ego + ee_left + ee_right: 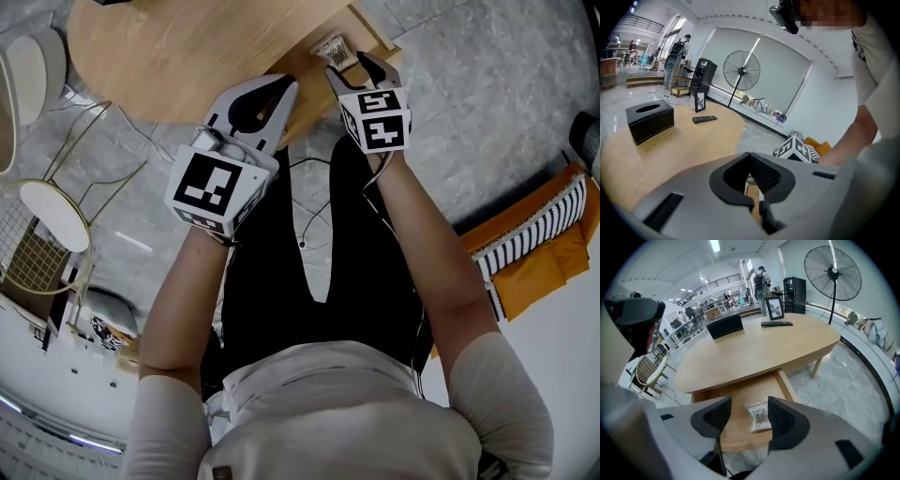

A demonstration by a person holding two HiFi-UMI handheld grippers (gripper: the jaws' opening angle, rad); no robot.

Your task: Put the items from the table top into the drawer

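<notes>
A small clear bag of cotton swabs (758, 416) lies in the open wooden drawer (736, 397) under the round table (754, 348). My right gripper (749, 409) hangs open just above the bag, which shows between the jaws without touching them. In the head view the bag (334, 49) sits at the drawer's front, just past my right gripper (352, 67). My left gripper (287, 86) is shut with nothing in it, over the table's near edge. On the tabletop stand a black tissue box (649, 120), a remote (705, 119) and a picture frame (700, 101).
A wire chair with a white seat (56, 211) stands at the left. Orange cushions and a striped item (539, 234) lie on the floor at the right. A standing fan (833, 268) is beyond the table. Cables trail across the floor under the drawer.
</notes>
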